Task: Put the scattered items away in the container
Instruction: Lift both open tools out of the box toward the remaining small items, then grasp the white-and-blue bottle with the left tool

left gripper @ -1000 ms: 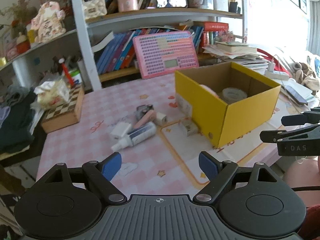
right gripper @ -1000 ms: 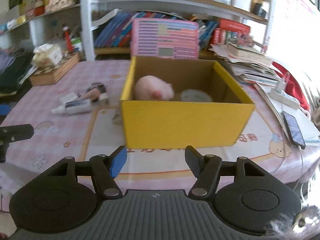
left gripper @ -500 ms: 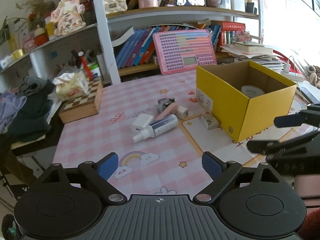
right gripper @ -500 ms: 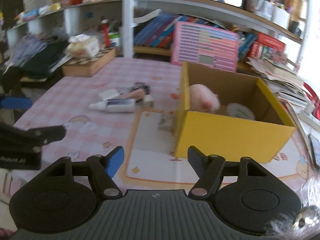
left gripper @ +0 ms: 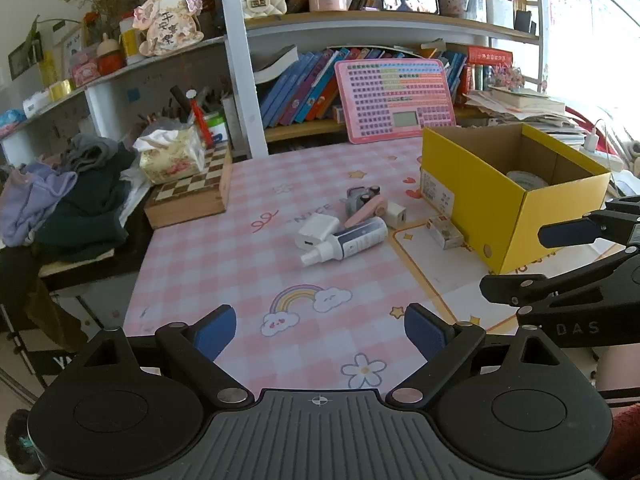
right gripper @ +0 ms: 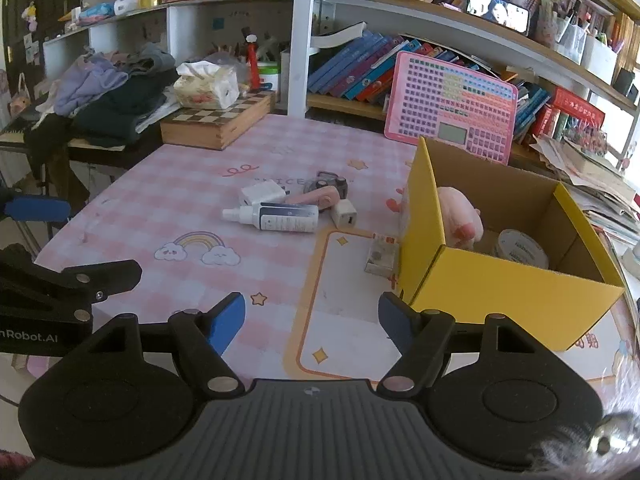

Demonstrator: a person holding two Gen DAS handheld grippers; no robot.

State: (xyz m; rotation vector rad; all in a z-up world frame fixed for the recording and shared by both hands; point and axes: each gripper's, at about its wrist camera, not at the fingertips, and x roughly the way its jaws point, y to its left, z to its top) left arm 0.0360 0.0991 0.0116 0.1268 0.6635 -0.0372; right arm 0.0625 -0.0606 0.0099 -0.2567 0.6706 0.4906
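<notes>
A yellow cardboard box (left gripper: 516,204) (right gripper: 500,292) stands open on the pink checked table, with a pink plush (right gripper: 460,216) and a tape roll (right gripper: 520,250) inside. Left of it lie a white spray bottle (left gripper: 352,242) (right gripper: 284,217), a white charger (left gripper: 316,232) (right gripper: 260,194), a pink item (left gripper: 366,206) (right gripper: 316,196), a small white cube (left gripper: 396,215) (right gripper: 344,214) and a grey gadget (right gripper: 328,182). A small carton (left gripper: 446,233) (right gripper: 382,256) rests against the box. My left gripper (left gripper: 320,332) and my right gripper (right gripper: 312,316) hover open near the table's front edge, nothing between their pads.
A wooden chessboard box (left gripper: 192,196) with a tissue pack stands at the back left, beside piled clothes (left gripper: 72,200). A pink keyboard toy (left gripper: 400,100) leans on the bookshelf behind. Papers and a phone lie right of the yellow box. The table's left edge (left gripper: 136,292) drops off.
Both views have swung left, so the yellow box sits further right and the scattered items nearer the middle. Both grippers' jaws stand a little wider. The left gripper has come into the right view.
</notes>
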